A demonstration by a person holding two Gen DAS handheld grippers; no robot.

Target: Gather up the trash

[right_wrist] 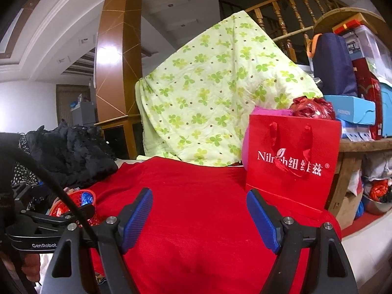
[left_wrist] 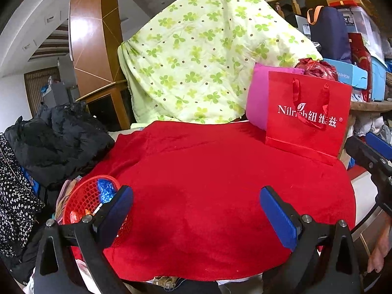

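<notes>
A red mesh basket sits at the left edge of the red cloth, with blue foil trash and other wrappers in it. It also shows in the right wrist view. My left gripper is open and empty, low over the cloth, its left finger just right of the basket. My right gripper is open and empty over the cloth, to the right of the left one. No loose trash shows on the cloth.
A red paper bag stands at the cloth's far right, a pink item behind it. A green clover quilt hangs behind. Black clothes pile at the left. Boxes stack on a wooden shelf at right.
</notes>
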